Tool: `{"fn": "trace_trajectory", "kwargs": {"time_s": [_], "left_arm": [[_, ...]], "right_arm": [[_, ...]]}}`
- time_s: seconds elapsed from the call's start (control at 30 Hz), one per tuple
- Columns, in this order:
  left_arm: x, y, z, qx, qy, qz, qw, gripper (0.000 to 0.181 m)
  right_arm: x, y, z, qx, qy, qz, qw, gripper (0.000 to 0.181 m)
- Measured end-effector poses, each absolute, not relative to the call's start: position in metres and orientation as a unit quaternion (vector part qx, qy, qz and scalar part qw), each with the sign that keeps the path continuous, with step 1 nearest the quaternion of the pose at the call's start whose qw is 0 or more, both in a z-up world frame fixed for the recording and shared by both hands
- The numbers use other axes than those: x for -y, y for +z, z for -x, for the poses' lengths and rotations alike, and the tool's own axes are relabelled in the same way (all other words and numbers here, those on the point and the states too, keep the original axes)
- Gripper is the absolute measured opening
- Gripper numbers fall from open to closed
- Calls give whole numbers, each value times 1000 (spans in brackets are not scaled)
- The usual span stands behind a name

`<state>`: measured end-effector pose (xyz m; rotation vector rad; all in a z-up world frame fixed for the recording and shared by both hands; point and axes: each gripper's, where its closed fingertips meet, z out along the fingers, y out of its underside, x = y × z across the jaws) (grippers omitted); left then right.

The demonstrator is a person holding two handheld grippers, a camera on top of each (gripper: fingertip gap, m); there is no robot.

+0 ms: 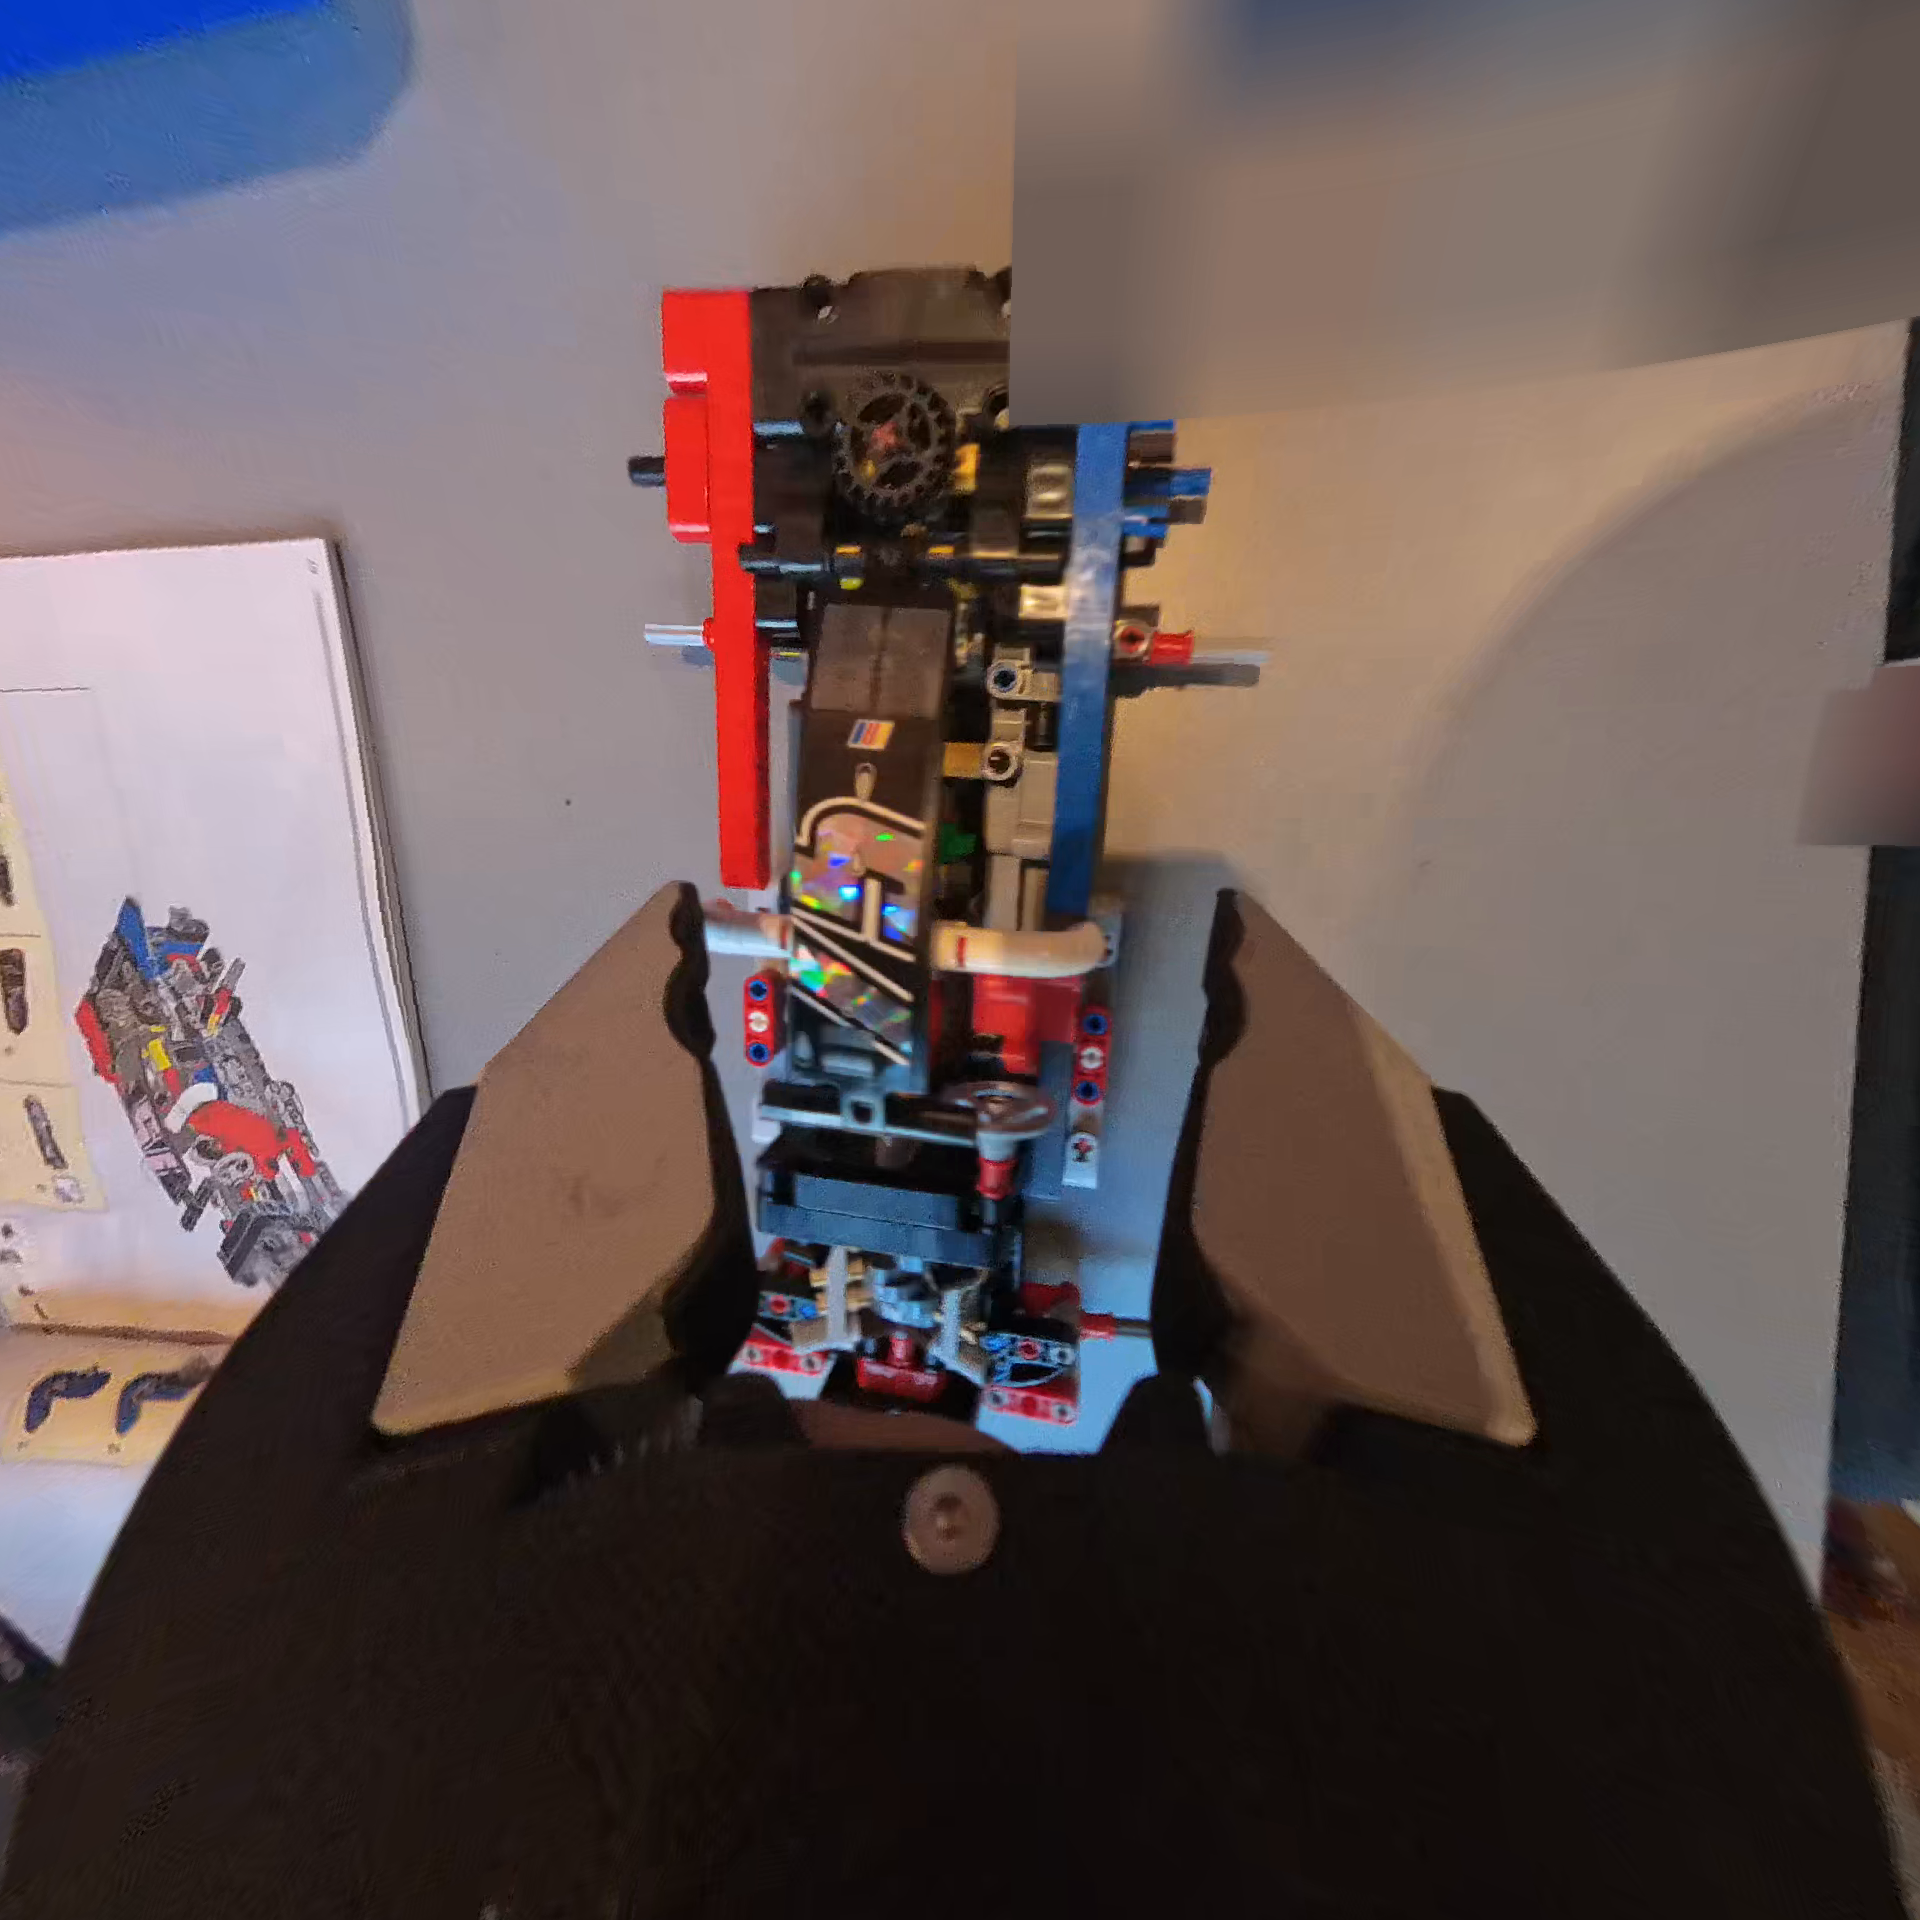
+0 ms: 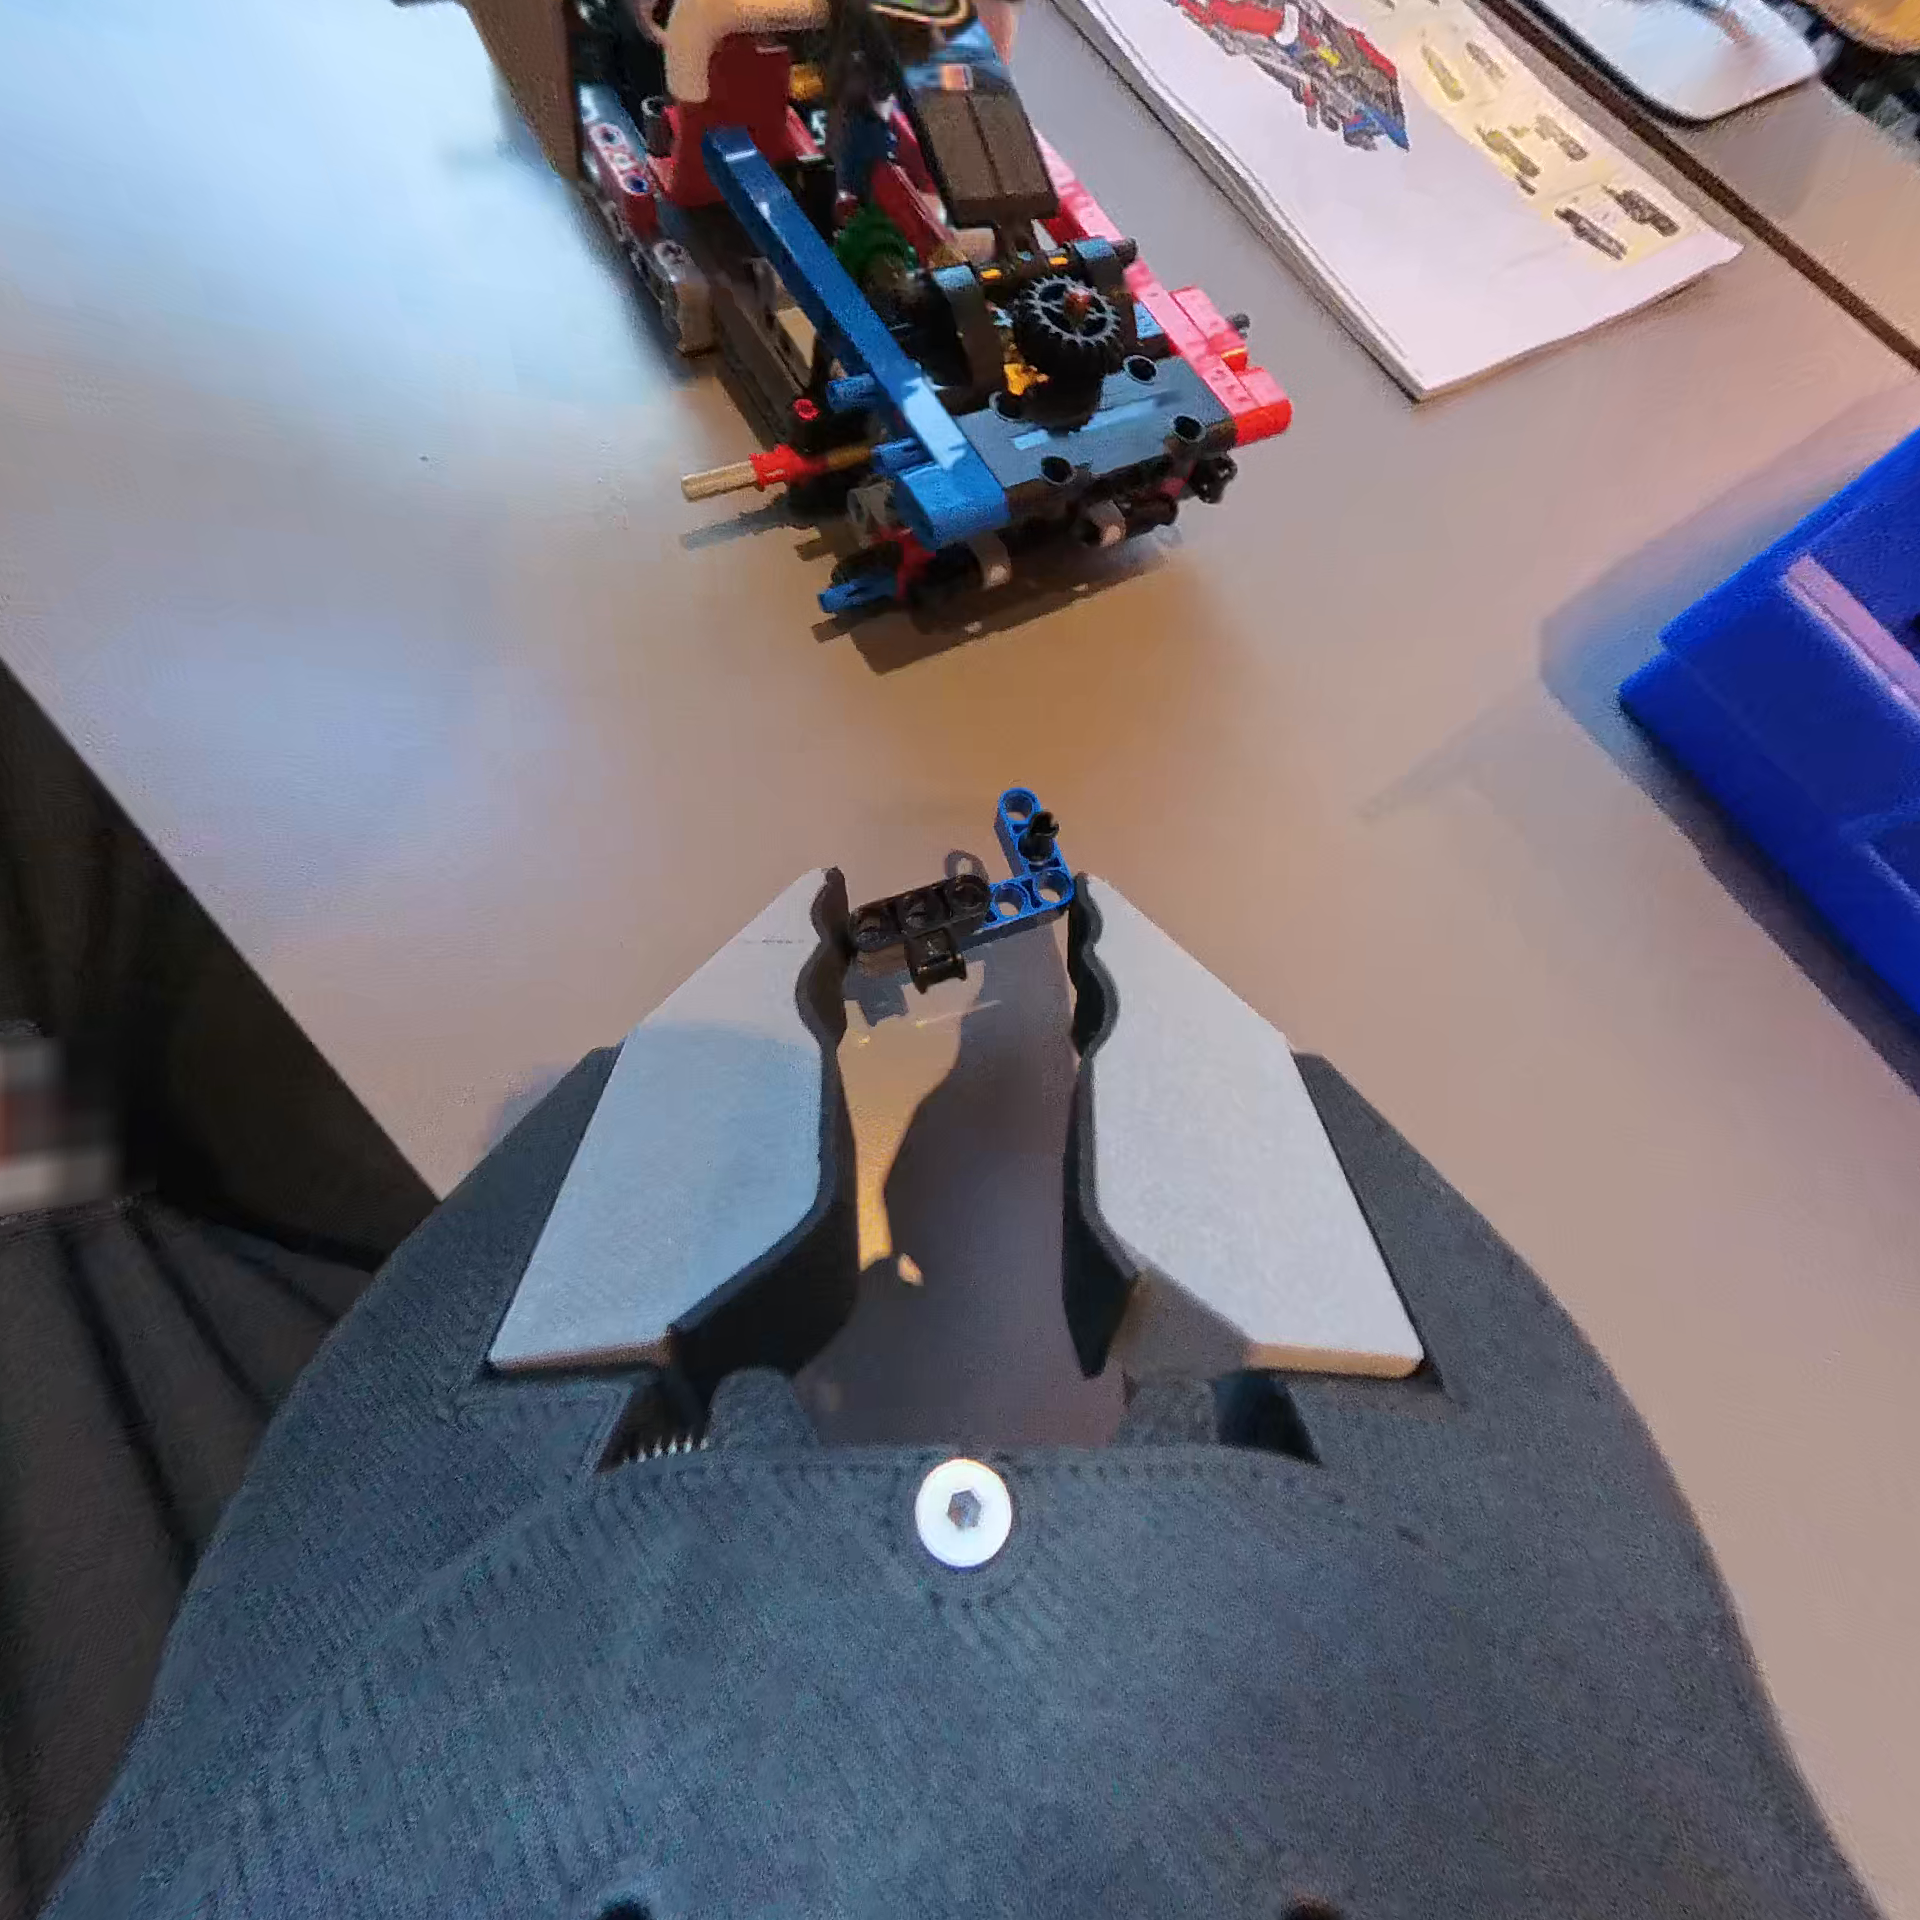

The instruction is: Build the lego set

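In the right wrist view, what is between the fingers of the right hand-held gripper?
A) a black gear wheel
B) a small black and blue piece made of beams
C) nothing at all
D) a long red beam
B: the right hand-held gripper holds a small black and blue beam assembly at its fingertips, above the table, while the car chassis with the gear stands farther away.

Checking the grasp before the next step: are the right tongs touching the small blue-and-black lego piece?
Touching. The right wrist view shows the small blue-and-black lego piece pinched between the right tongs, both fingertips against its ends.
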<state>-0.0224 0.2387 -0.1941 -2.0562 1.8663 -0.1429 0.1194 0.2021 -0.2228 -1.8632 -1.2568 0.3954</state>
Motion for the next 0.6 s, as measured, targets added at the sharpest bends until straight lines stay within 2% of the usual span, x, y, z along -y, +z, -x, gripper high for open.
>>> {"fn": "trace_trajectory", "kwargs": {"time_s": [0.1, 0.23, 0.27, 0.37, 0.6], "left_arm": [[-248, -207, 30, -655, -51, 745, 115, 101], [-242, -232, 48, -661, -38, 749, 31, 98], [-242, -236, 50, -663, -35, 748, 28, 100], [-245, -238, 50, -657, -27, 752, 50, 91], [-206, -237, 56, -651, -22, 758, 33, 89]], "right_arm": [[-206, -219, -121, 488, 177, 746, 417, 39], [-208, -228, -128, 492, 169, 758, 394, 39], [-209, -227, -128, 492, 169, 757, 395, 39], [-208, -225, -128, 490, 176, 754, 400, 39], [-191, -221, -115, 517, 206, 730, 397, 39]]}}
